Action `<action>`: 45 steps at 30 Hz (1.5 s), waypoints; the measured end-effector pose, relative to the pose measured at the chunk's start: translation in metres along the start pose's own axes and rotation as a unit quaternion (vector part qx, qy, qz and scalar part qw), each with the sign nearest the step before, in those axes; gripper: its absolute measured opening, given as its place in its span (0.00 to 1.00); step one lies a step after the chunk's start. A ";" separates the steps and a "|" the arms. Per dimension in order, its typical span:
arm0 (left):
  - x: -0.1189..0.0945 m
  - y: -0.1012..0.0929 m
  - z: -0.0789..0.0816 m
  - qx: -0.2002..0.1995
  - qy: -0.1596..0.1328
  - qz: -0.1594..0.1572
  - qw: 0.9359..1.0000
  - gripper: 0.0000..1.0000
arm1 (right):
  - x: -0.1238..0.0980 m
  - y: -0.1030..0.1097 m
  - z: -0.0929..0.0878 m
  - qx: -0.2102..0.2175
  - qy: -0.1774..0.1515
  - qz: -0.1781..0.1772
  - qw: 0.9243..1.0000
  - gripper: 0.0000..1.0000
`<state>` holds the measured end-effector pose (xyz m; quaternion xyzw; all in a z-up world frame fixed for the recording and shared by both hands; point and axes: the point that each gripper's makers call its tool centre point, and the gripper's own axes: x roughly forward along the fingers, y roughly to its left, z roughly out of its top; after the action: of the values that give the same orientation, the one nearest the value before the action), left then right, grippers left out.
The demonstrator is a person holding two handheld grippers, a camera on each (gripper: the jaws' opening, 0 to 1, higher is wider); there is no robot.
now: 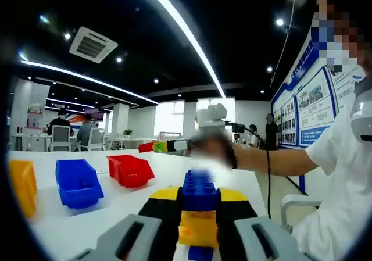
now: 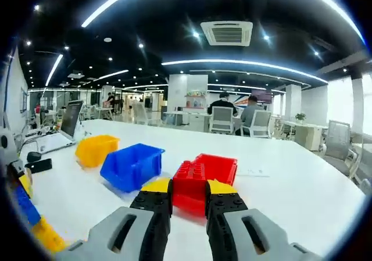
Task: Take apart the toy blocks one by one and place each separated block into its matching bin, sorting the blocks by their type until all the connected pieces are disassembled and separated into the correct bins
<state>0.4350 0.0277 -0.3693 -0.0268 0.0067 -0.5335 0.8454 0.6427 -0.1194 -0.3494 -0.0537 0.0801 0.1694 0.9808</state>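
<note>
1. Stacked blue-and-yellow plastic toy blocks [image 1: 198, 206] sat clamped between the left gripper [image 1: 197, 226] jaws.
2. Between the right gripper [image 2: 189, 214] jaws sat a gripped red plastic brick [image 2: 189, 182].
3. Beyond them stood a red bin [image 2: 218, 167], a blue bin [image 2: 131, 165] and a yellow bin [image 2: 96, 149] on the white table [image 2: 279, 179].

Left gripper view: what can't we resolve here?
- Right claw: motion-blurred, so its hold is unclear.
- Block stack: bottom cut by the frame edge.
- Yellow bin: cropped by the rim.
- Bin contents: hidden by walls in both views.
</note>
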 end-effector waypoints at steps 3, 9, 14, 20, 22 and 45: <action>0.000 0.000 0.001 0.000 -0.001 0.000 1.000 0.24 | 0.019 -0.007 -0.006 0.000 0.013 -0.011 1.000 0.23; 0.003 -0.001 0.001 0.001 -0.002 -0.003 1.000 0.24 | 0.055 -0.013 -0.015 -0.003 0.040 -0.025 0.999 0.23; 0.003 -0.002 0.001 0.000 -0.003 -0.004 1.000 0.24 | 0.077 -0.018 -0.024 -0.018 0.061 -0.042 0.997 0.23; 0.003 -0.001 0.004 0.001 -0.004 -0.004 1.000 0.24 | 0.088 -0.015 -0.033 -0.048 0.068 -0.035 0.996 0.25; 0.002 0.000 0.005 0.001 -0.007 -0.004 1.000 0.24 | 0.088 -0.011 -0.029 -0.046 0.051 -0.024 0.997 0.49; 0.000 -0.005 0.000 0.003 0.003 -0.008 1.000 0.24 | -0.034 0.027 0.006 -0.026 -0.028 0.081 0.996 0.41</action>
<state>0.4307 0.0261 -0.3691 -0.0227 0.0072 -0.5406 0.8410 0.6022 -0.1043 -0.3393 -0.0680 0.0523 0.2521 0.9639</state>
